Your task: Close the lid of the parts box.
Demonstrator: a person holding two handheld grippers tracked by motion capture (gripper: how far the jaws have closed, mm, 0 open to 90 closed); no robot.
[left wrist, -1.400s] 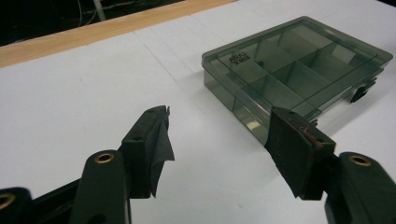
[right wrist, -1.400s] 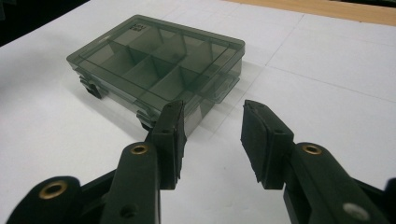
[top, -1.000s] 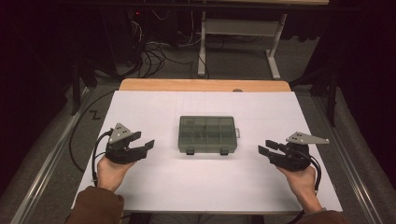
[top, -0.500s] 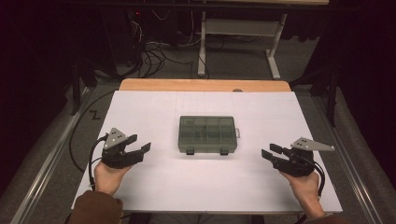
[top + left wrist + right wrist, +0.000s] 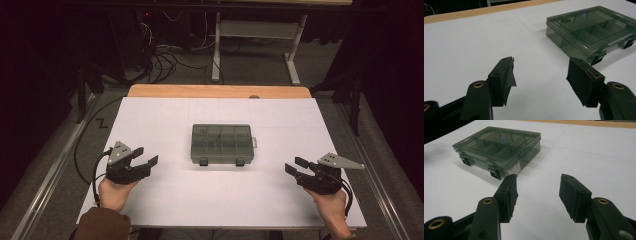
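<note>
A smoky clear plastic compartment box (image 5: 221, 143) with a closed lid and two dark front latches lies in the middle of the white table (image 5: 165, 120). My left gripper (image 5: 146, 156) hovers low over the table left of the box, jaws apart and empty. In the left gripper view the box (image 5: 591, 31) sits ahead at the upper right of the left gripper (image 5: 540, 75). My right gripper (image 5: 295, 166) is low at the right, pointing toward the box; its jaws have just been opening, with nothing between them. The right gripper view has the box (image 5: 499, 147) at the upper left of the right gripper (image 5: 537, 192).
A wooden strip (image 5: 220, 91) borders the table's far edge. Beyond it stand a white desk frame (image 5: 255, 35) and tangled cables (image 5: 165, 55) on the dark floor. A black cable (image 5: 85, 145) trails from the left gripper off the table's left side.
Both hands have drawn back toward the near edge of the table. The right gripper has sunk a little, and its jaws stand wider apart than before.
</note>
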